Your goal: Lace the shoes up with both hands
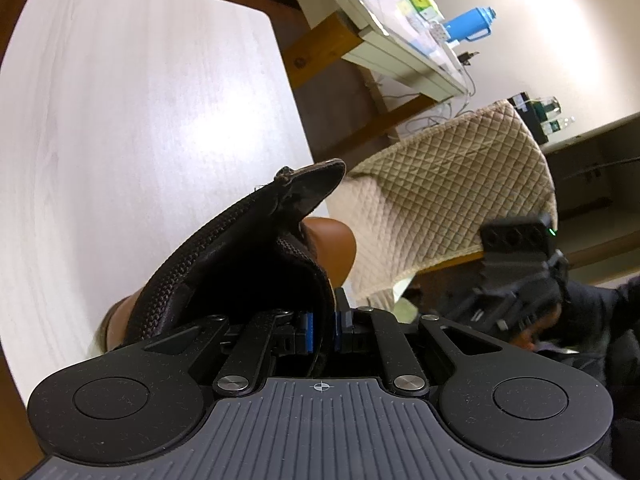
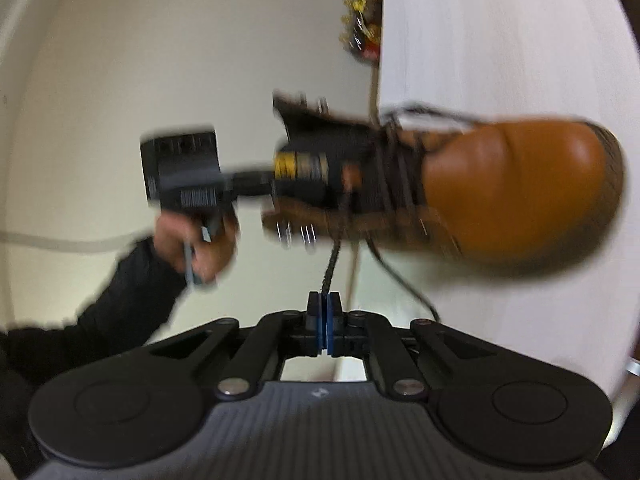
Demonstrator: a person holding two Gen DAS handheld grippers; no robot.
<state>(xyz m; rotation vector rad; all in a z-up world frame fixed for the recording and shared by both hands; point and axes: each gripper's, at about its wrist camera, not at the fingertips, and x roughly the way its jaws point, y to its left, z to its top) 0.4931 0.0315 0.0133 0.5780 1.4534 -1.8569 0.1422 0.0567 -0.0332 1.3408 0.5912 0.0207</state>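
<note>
Boot lies on its side at the counter edge, tan toe over the white top, black collar end hanging past the edge. Picture blurred; eyelet detail not readable.

Left tongs: clamped on the boot's black padded collar, fabric pinched between the blue pads. From the right wrist view the same tongs reach in at the ankle end, hand behind.

Right tongs: pads together on the dark lace, which runs from the pads up to the eyelet rows.

Step, as I judge it: drawing the lace through and snug.

To do it well:
- Left keeps the collar pinned so the boot does not slide off the edge.
- Right pulls along the lace's own line, away from the eyelets, steady, no jerk.
- Watch the 2nd loose strand trailing near the edge; keep it clear of the pads.
- Grip is near the pad tips; lace may slip.
</note>
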